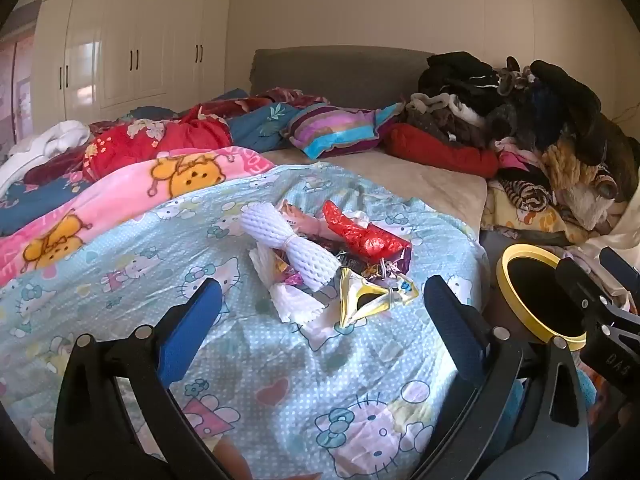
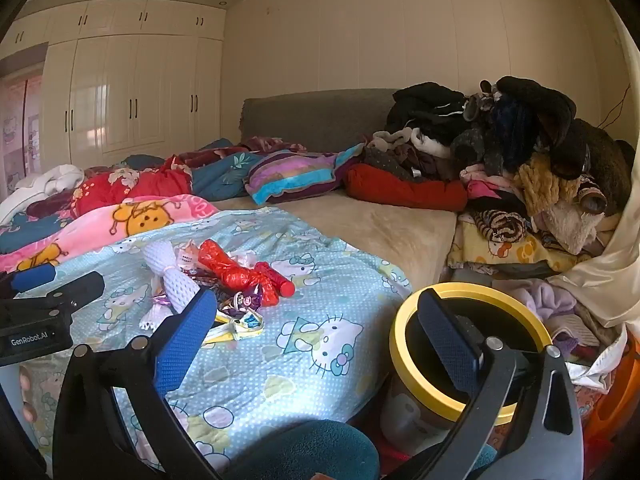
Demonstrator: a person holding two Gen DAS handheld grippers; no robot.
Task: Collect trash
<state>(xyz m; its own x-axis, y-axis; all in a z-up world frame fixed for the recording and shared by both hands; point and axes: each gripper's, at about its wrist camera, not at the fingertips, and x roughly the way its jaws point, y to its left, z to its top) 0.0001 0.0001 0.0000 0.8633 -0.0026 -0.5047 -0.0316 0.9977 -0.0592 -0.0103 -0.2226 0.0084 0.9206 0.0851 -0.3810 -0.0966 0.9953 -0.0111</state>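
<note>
A heap of trash lies on the light blue Hello Kitty blanket [image 1: 280, 380]: a white foam net sleeve [image 1: 290, 246], a crumpled red wrapper [image 1: 360, 234], a yellow-edged torn packet [image 1: 368, 300] and white tissue [image 1: 294, 304]. The heap also shows in the right wrist view, with the foam sleeve [image 2: 172, 276] and red wrapper [image 2: 240, 270]. My left gripper [image 1: 322, 300] is open and empty, just short of the heap. My right gripper [image 2: 316, 312] is open and empty; its right finger stands over a yellow-rimmed bin [image 2: 472, 344] beside the bed. The bin also shows in the left wrist view [image 1: 536, 292].
A tall pile of clothes [image 1: 540, 140] fills the bed's right side. Pillows and red and pink blankets [image 1: 132, 184] lie at the left and back. A grey headboard [image 1: 336, 68] and white wardrobes [image 1: 120, 48] stand behind. The left gripper's body shows at the right wrist view's left edge [image 2: 36, 320].
</note>
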